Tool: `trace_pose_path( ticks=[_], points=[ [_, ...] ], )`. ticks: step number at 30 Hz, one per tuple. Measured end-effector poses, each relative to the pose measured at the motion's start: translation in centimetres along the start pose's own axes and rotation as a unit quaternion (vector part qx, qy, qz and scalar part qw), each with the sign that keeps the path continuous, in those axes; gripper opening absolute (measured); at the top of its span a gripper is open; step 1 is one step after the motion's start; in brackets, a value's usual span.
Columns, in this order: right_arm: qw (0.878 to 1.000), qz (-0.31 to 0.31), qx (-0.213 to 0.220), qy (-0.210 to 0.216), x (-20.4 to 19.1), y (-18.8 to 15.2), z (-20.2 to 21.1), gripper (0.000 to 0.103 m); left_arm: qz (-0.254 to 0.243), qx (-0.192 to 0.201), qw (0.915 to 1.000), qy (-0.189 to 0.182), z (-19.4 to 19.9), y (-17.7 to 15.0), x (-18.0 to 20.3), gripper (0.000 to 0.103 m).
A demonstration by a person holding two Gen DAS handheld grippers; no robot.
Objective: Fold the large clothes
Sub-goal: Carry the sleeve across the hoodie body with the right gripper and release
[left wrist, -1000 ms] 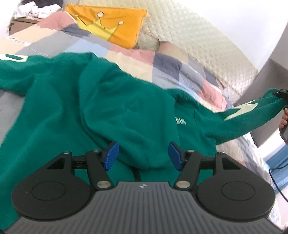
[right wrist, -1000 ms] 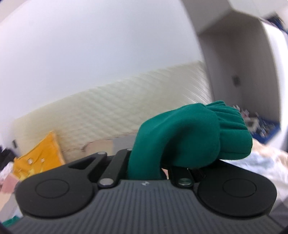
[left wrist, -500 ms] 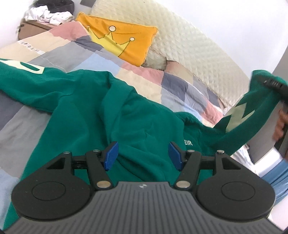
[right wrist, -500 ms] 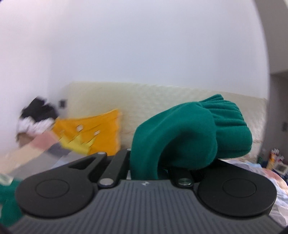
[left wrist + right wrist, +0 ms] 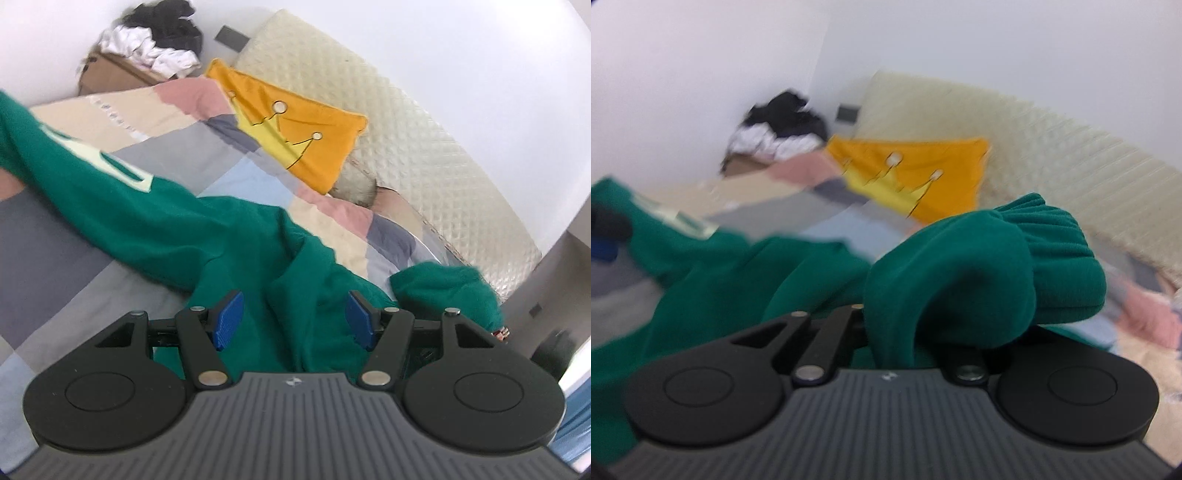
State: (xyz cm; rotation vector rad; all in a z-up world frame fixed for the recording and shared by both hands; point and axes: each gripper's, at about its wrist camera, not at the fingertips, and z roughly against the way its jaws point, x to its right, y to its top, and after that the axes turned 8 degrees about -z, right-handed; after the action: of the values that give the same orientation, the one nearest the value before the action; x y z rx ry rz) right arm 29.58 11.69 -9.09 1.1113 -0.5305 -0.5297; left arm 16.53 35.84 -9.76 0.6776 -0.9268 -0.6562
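Observation:
A large green sweatshirt (image 5: 207,236) lies spread on the patchwork bed, one sleeve with a pale patch stretched to the upper left. My left gripper (image 5: 293,319) is open, its blue pads (image 5: 229,319) just above the sweatshirt's body, holding nothing. My right gripper (image 5: 905,332) is shut on the other sleeve's ribbed cuff (image 5: 1015,266), which bunches over its hidden fingertips. That cuff also shows in the left wrist view (image 5: 447,291), at the right above the body. The sweatshirt's body shows blurred in the right wrist view (image 5: 713,273).
An orange crown pillow (image 5: 295,136) leans on the quilted cream headboard (image 5: 424,158). A cardboard box with heaped black and white clothes (image 5: 147,55) stands beyond the bed's far corner. The patchwork bedspread (image 5: 55,258) shows around the garment.
My right gripper has swung left and down with the cuff, carrying the sleeve over the sweatshirt's body. My left gripper has tilted up and shifted, staying open.

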Motion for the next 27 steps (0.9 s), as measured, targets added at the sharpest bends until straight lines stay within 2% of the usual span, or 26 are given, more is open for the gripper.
trace_pose_path(
  ticks=[6, 7, 10, 12, 13, 14, 15, 19, 22, 27],
  points=[
    [0.998, 0.009, -0.055, 0.035, -3.3, -3.7, -2.7, 0.015, 0.000, -0.024, 0.9996, 0.012, -2.4, -0.9, -0.2, 0.067],
    [0.997, 0.006, -0.062, 0.040, -3.4, -4.2, -3.0, 0.019, -0.006, -0.026, 0.9995, 0.014, -2.9, -1.0, 0.0, 0.067],
    [0.996, -0.004, -0.069, 0.063, -3.8, -5.2, -3.3, 0.034, -0.014, -0.032, 0.9993, 0.014, -3.9, -1.4, 0.4, 0.067],
    [0.994, -0.018, -0.071, 0.086, -3.8, -5.1, -3.1, 0.050, -0.008, -0.034, 0.9993, 0.007, -4.4, -1.7, 0.6, 0.067],
    [0.992, -0.026, -0.074, 0.099, -3.7, -5.1, -2.8, 0.061, -0.008, -0.035, 0.9993, 0.003, -4.6, -1.7, 0.8, 0.067],
    [0.991, -0.034, -0.075, 0.108, -3.5, -5.0, -2.4, 0.068, -0.011, -0.036, 0.9993, -0.001, -4.8, -1.7, 1.1, 0.067],
    [0.990, -0.037, -0.075, 0.114, -3.4, -4.8, -2.1, 0.071, -0.016, -0.034, 0.9993, -0.004, -4.9, -1.8, 1.4, 0.067],
    [0.985, -0.070, -0.079, 0.138, -2.2, -4.2, 0.0, 0.072, -0.037, -0.035, 0.9986, -0.017, -5.0, -2.3, 2.8, 0.067],
    [0.982, -0.094, -0.084, 0.144, -0.6, -4.2, 2.1, 0.072, -0.047, -0.053, 0.9969, -0.034, -5.8, -2.8, 3.9, 0.067],
    [0.985, -0.112, -0.065, 0.114, 2.8, -4.8, 5.7, 0.072, -0.063, -0.063, 0.9945, -0.055, -6.7, -3.9, 6.6, 0.067]
  ],
)
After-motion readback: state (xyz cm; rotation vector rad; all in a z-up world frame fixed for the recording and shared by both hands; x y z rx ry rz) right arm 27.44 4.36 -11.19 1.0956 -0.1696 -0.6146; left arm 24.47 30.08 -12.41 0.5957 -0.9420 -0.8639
